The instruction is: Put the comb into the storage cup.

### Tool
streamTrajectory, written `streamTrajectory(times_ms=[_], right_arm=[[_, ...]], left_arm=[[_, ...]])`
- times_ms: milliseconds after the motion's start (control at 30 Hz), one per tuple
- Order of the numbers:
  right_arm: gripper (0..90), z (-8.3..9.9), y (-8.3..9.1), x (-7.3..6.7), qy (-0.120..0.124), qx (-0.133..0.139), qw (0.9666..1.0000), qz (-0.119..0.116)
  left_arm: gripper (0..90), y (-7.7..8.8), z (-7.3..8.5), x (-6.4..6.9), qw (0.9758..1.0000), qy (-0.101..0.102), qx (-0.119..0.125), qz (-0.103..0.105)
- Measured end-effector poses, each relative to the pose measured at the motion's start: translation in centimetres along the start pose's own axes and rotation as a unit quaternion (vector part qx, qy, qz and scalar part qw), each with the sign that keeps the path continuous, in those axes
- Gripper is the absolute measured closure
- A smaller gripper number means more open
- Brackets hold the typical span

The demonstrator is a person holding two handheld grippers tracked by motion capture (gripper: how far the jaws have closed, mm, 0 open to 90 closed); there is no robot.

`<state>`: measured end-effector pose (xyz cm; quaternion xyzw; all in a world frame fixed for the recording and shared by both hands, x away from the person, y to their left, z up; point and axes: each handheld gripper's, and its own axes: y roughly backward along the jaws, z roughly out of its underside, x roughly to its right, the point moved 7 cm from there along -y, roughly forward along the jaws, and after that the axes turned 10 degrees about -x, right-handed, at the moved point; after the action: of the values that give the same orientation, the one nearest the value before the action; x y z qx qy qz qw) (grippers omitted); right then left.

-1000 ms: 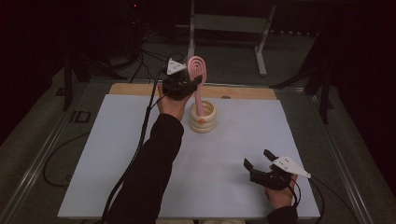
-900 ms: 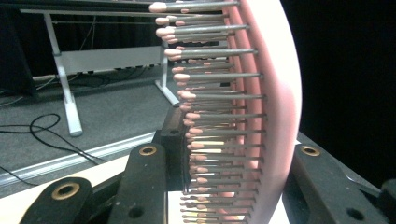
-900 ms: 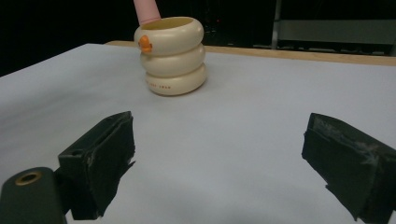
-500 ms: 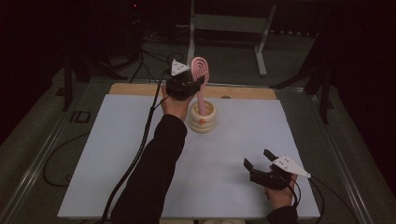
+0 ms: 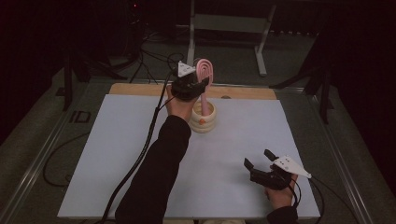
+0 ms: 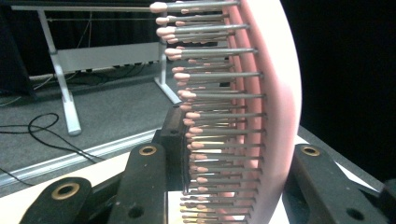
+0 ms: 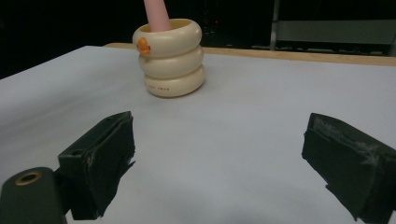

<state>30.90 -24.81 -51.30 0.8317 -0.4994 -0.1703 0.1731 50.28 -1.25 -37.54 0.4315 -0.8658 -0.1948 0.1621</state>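
Fig.: L gripper (image 5: 201,85) pinched pink hairbrush (image 5: 205,74) upright by its head, handle already inside cream ring holder (image 5: 203,116) directly below; release still pending. R gripper (image 5: 259,161), jaws spread, idle on tabletop (image 5: 116,163), well apart.

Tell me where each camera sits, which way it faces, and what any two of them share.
High view: above the near table edge, looking forward and down; both forearms, left gripper, right gripper.
Left gripper view: on that gripper, facing the pink hairbrush clamped between its jaws.
Right gripper view: low over the table, open jaws, facing the cream holder.
Shared: brush handle standing in the holder.
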Motion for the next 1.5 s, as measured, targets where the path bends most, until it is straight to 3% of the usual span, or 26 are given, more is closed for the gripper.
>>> streamTrajectory(times_ms=[733,1500], right_arm=[[9.1,-0.1,0.1,0.0,-0.004,0.003,1.0,0.002],[9.1,-0.1,0.1,-0.1,-0.004,0.002,1.0,0.001]], left_arm=[[64.0,-0.7,0.5,0.7,1.0,0.001,-0.001,-0.002],[64.0,-1.5,1.2,0.4,0.9999,0.009,-0.007,-0.011]])
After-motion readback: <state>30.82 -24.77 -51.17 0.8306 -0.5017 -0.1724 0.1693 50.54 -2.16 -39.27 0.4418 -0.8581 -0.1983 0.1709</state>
